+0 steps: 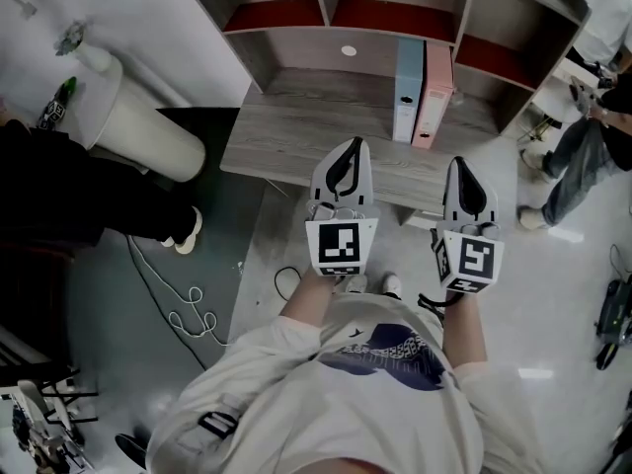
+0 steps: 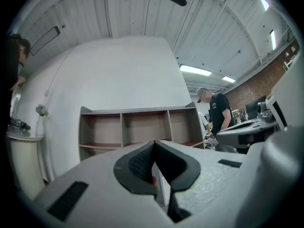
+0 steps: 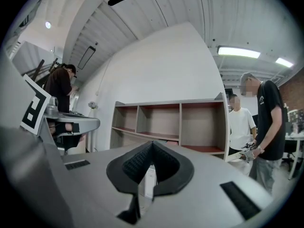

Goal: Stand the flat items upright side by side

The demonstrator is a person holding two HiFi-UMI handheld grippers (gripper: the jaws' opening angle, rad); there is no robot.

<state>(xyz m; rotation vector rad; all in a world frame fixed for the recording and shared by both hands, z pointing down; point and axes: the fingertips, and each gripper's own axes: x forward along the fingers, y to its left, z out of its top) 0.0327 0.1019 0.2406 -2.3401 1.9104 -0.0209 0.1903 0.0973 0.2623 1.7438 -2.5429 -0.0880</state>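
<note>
Two flat binders stand upright side by side on the grey wooden desk [image 1: 296,136], against the shelf unit: a light blue binder [image 1: 407,92] on the left and a pink binder [image 1: 434,95] touching it on the right. My left gripper [image 1: 353,146] hovers over the desk's front part, below and left of the binders, shut and empty. My right gripper [image 1: 459,164] is at the desk's front edge, below the pink binder, also shut with nothing in it. In the left gripper view the left gripper [image 2: 153,146] has its pads pressed together; the right gripper [image 3: 151,146] looks the same in its own view.
A shelf unit [image 1: 395,8] with open compartments rises at the back of the desk. A white cylinder [image 1: 138,117] stands left of the desk, and a white cable [image 1: 188,309] lies on the floor. A person [image 1: 578,156] stands at the right, another person [image 1: 59,186] at the left.
</note>
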